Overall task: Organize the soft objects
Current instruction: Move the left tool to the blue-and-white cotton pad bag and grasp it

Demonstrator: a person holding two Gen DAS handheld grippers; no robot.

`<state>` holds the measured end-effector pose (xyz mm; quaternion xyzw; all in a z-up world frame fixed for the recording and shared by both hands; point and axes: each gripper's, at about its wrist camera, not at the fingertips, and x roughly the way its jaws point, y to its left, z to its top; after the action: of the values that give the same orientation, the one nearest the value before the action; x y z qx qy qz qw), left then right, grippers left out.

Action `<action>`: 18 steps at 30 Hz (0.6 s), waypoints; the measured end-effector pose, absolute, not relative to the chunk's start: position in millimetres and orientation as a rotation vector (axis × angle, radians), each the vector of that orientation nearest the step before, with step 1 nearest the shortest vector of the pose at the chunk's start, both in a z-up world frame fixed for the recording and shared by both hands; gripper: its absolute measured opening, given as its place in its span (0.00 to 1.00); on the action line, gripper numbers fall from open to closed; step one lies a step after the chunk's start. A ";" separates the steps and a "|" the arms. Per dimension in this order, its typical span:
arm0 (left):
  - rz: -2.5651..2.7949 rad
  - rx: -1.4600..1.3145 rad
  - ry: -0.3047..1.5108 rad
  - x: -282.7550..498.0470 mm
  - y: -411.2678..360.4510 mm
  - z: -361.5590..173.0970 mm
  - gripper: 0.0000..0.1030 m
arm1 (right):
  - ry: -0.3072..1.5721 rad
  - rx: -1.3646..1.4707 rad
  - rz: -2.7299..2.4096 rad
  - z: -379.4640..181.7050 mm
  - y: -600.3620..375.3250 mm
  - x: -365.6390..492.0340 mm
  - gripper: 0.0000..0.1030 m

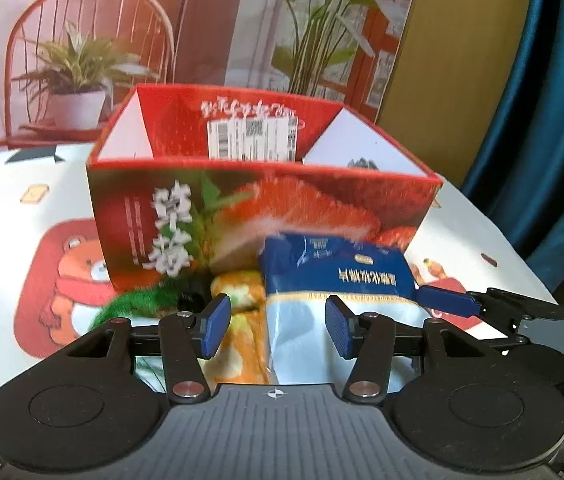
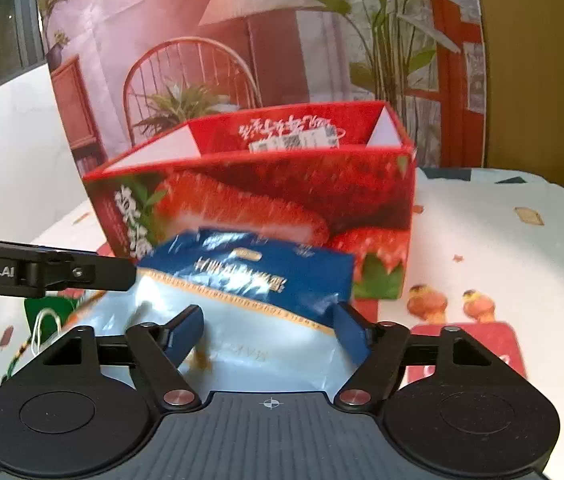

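A blue and white soft pack [image 1: 334, 280] lies on the table in front of an open red strawberry box [image 1: 257, 204]. My left gripper [image 1: 277, 326] is open, its fingers over the pack's left part and an orange patterned soft item [image 1: 241, 320]. My right gripper [image 2: 269, 336] is closed in on the pack [image 2: 241, 292], its pads pressing both sides. The right gripper's finger [image 1: 448, 300] shows at the pack's right edge in the left wrist view. The box [image 2: 265, 200] holds a white labelled item [image 1: 251, 140].
A green fluffy thing [image 1: 133, 304] lies left of the orange item. The table has a white cartoon tablecloth [image 1: 21, 240]. A printed backdrop [image 1: 201, 20] stands behind the box, a blue curtain [image 1: 554, 120] at the right. The left gripper's arm [image 2: 41, 270] reaches in from the left.
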<state>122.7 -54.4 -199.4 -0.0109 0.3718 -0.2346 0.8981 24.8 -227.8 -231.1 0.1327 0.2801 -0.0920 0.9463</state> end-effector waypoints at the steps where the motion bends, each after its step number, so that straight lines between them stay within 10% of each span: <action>1: -0.486 -0.022 0.773 121.3 -54.0 -202.4 0.52 | 0.570 0.261 -0.181 -233.5 -224.5 24.9 0.73; 8: -0.500 -0.005 0.762 117.3 -52.5 -212.9 0.28 | 0.563 0.248 -0.160 -238.5 -219.2 29.4 0.75; 18: -0.499 -0.051 0.772 117.3 -47.3 -224.6 0.28 | 0.543 0.250 -0.184 -233.8 -226.8 29.6 0.73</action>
<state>117.3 -47.3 -224.6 -0.0248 0.3726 -0.2409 0.8959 29.6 -226.8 -233.8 0.1231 0.2670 -0.0905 0.9515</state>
